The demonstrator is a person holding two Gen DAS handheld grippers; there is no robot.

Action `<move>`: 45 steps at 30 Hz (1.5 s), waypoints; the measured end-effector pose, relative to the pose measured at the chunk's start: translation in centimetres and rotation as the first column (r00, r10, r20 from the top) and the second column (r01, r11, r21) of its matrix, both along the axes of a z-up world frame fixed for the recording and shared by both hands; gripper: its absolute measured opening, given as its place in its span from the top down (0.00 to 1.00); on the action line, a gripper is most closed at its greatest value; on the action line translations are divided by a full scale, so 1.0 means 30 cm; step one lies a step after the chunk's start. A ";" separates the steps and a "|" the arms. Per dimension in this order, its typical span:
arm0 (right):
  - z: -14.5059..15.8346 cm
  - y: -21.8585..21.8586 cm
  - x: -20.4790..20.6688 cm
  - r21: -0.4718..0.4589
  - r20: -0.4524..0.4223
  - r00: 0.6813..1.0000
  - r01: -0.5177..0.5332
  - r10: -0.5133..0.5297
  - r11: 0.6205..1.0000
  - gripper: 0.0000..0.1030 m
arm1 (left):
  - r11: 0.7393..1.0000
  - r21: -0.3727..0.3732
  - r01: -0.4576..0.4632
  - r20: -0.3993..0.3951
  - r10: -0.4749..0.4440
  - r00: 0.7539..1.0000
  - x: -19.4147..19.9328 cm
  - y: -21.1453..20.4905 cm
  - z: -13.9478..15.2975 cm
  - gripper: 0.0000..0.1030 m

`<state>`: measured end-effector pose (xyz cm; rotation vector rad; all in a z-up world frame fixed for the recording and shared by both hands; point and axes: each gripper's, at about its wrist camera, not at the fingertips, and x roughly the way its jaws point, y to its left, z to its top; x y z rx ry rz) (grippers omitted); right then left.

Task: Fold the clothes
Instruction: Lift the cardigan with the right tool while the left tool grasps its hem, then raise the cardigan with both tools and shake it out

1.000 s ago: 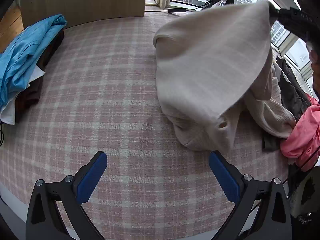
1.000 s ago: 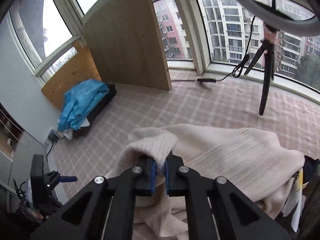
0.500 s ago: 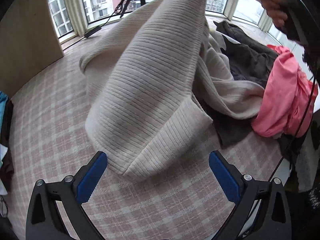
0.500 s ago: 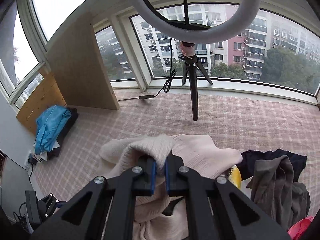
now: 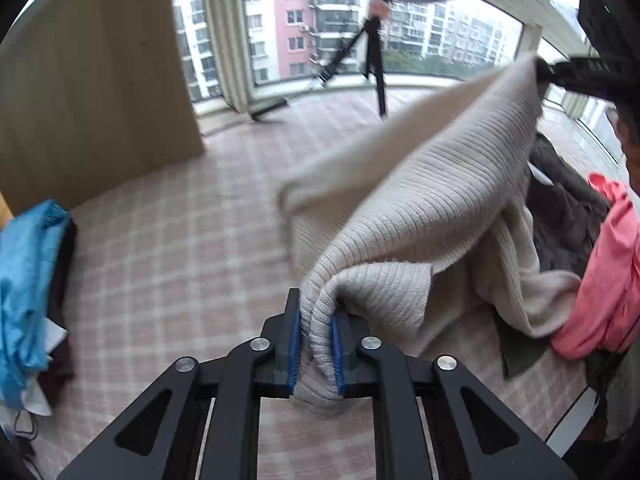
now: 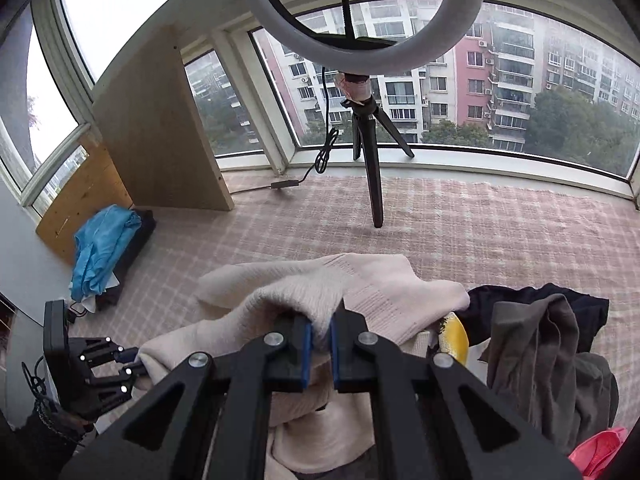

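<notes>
Two grippers hold one cream ribbed sweater [image 5: 432, 208] stretched in the air above the pink plaid floor covering [image 5: 168, 256]. The left gripper [image 5: 316, 354] has just been closing, and its two blue pads now pinch a bunched edge of the knit between them. The right gripper [image 6: 320, 346] is clenched on another fold of the same sweater, its two blue pads pressed into the fabric. From the left wrist view, the sweater rises from the near gripper up to the right gripper's black fingers at the upper right, and its loose lower part drapes down onto the pile beside it.

That pile, at the right, holds at least four other garments: one pink [image 5: 612, 272], one dark grey [image 6: 536, 356], one black [image 6: 532, 300], and one yellow piece [image 6: 454, 338] partly hidden. A second stack at the left is topped by one blue garment [image 6: 102, 252]. One ring light [image 6: 368, 20] on one black tripod [image 6: 372, 152] stands by the windows, beside one wooden panel [image 6: 160, 136].
</notes>
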<state>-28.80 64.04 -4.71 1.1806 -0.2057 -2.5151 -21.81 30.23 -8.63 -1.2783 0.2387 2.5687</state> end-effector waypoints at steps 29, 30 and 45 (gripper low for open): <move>0.380 0.430 0.557 0.090 -0.125 0.901 0.427 -0.415 0.900 0.93 | 0.805 0.026 0.593 -0.004 -0.593 0.805 0.208 0.491 0.005 0.54; 0.348 0.470 0.561 0.088 -0.103 0.894 0.444 -0.435 0.892 0.93 | 0.793 0.005 0.609 -0.010 -0.609 0.793 0.221 0.526 -0.012 0.49; 0.210 0.608 0.591 0.037 -0.046 0.907 0.421 -0.419 0.907 0.93 | 0.839 0.030 0.543 -0.130 -0.535 0.835 0.034 0.682 0.226 0.92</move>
